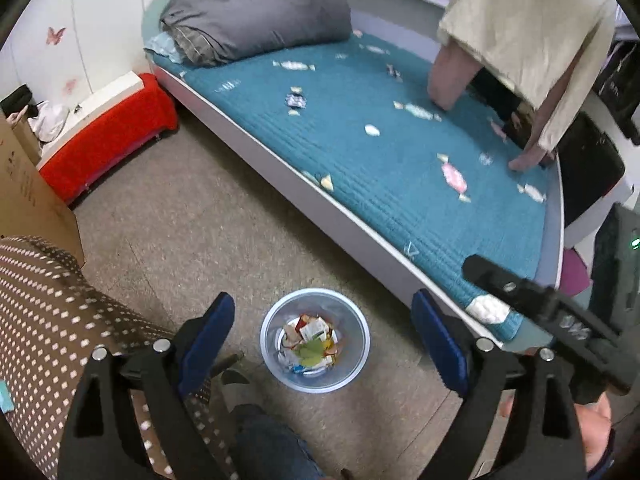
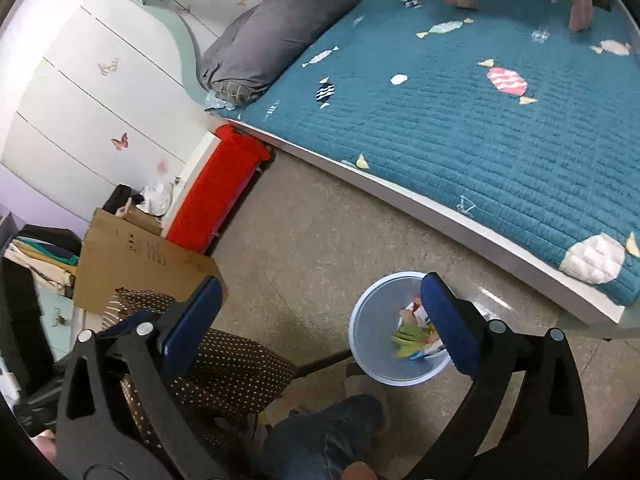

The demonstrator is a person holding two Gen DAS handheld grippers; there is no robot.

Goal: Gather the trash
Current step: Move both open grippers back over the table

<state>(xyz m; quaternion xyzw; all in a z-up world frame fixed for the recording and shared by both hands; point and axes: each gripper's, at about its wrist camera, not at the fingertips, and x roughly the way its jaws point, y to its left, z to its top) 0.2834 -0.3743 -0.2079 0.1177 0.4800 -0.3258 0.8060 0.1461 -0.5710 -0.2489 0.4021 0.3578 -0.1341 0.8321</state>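
Observation:
A pale blue waste bin (image 1: 276, 316) stands on the floor beside the bed and holds several crumpled wrappers (image 1: 311, 342). My left gripper (image 1: 324, 340) hangs open and empty right above the bin. My right gripper (image 2: 320, 316) is also open and empty, high over the floor. The bin (image 2: 372, 320) with its trash (image 2: 416, 334) lies behind the right finger (image 2: 448, 324) in that view. A small white scrap (image 1: 372, 130) lies on the teal bed cover; it also shows in the right wrist view (image 2: 399, 79).
The bed with a teal candy-print cover (image 1: 380, 152) and a grey rolled duvet (image 1: 256, 20) fills the right. A person (image 1: 528, 40) leans on it. A red bench (image 1: 104, 140), a cardboard box (image 2: 140, 260) and a dotted brown chair (image 1: 52, 300) stand left.

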